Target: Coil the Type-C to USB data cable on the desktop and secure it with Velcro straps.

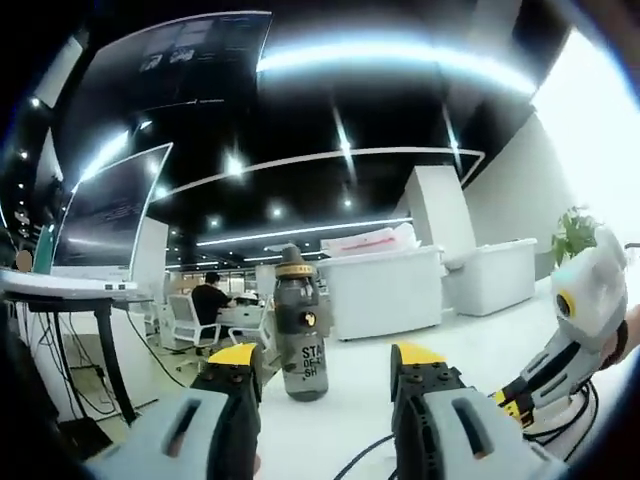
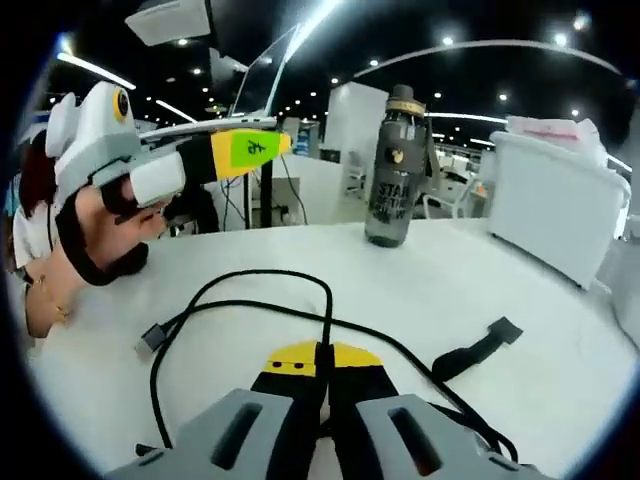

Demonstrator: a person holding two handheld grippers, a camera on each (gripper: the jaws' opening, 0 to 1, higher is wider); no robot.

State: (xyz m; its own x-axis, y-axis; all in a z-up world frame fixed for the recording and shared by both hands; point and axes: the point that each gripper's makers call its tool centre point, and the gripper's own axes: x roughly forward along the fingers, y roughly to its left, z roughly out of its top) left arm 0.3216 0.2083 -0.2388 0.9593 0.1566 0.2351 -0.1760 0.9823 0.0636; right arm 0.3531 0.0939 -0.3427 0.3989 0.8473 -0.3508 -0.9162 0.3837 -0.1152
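The black data cable (image 2: 250, 285) lies in a loose loop on the white desktop (image 2: 520, 400), its USB plug (image 2: 155, 338) at the left. My right gripper (image 2: 323, 362) is shut on a strand of the cable that runs up between its yellow-tipped jaws. A black Velcro strap (image 2: 478, 348) lies on the desk to the right of the cable, apart from both grippers. My left gripper (image 1: 328, 362) is open with nothing between its jaws, and it hovers above the desk at upper left (image 2: 268, 146), held by a hand. The right gripper (image 1: 515, 402) comes in low from the right, over a stretch of cable (image 1: 360, 458).
A grey water bottle (image 2: 395, 170) with a dark cap stands upright at the far side of the desk, also straight ahead of the left jaws (image 1: 298, 340). Behind are white sofas (image 1: 385, 290), a desk with monitors (image 1: 70, 285) and a seated person (image 1: 208, 300).
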